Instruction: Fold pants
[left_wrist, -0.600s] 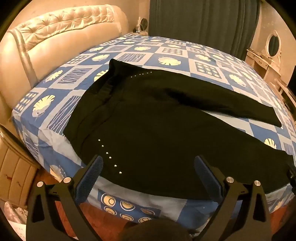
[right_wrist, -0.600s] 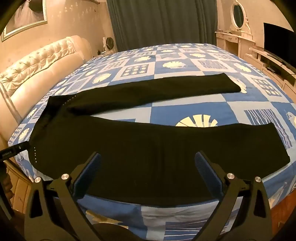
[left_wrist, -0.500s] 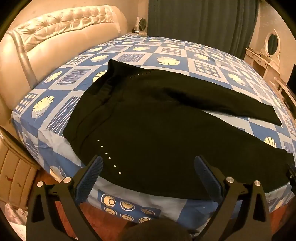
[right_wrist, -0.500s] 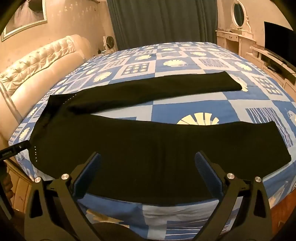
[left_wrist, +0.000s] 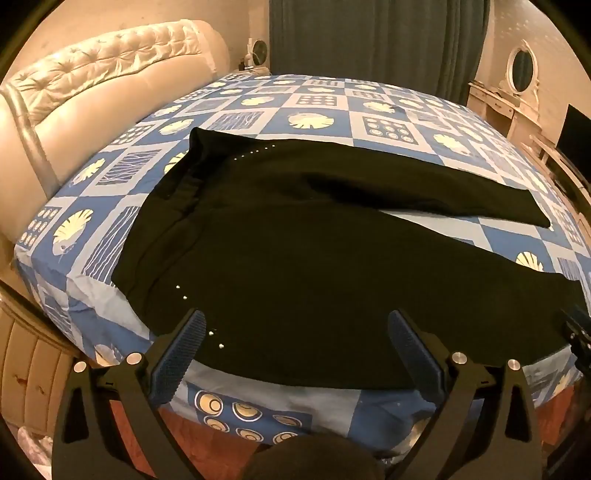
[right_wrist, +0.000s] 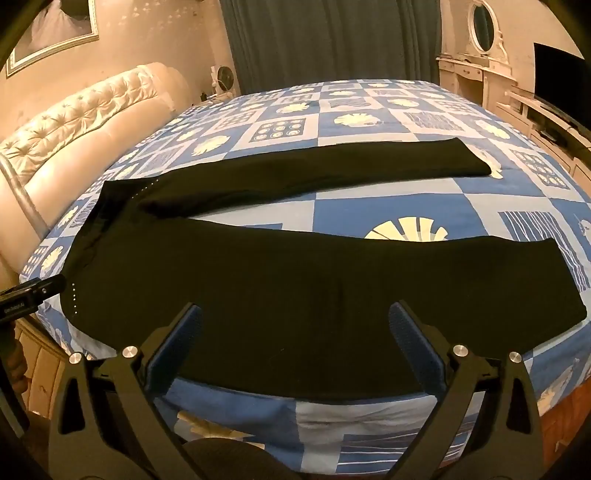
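A bed (left_wrist: 122, 206) with a blue and white patchwork cover fills both views, its cream tufted headboard (left_wrist: 110, 74) up at ten o'clock in each. Dark green curtains (right_wrist: 332, 37) hang behind it at twelve o'clock, and a white dressing table with an oval mirror (right_wrist: 484, 26) stands at one o'clock in the right wrist view, a dark screen (right_wrist: 557, 74) just beside it at two o'clock. The black pants (left_wrist: 295, 258) lie flat and unfolded across the near part of the cover, waistband toward the headboard at nine to ten o'clock, the two legs spread apart and running out toward three o'clock with a strip of cover between them; the near leg lies along the bed's front edge. Small pale studs dot the hip. Nothing lies on the pants. The left gripper (left_wrist: 295, 350) hovers over the hip end, jaws spread wide with nothing between them. The right gripper (right_wrist: 295, 343) hovers over the near leg, equally wide and empty.
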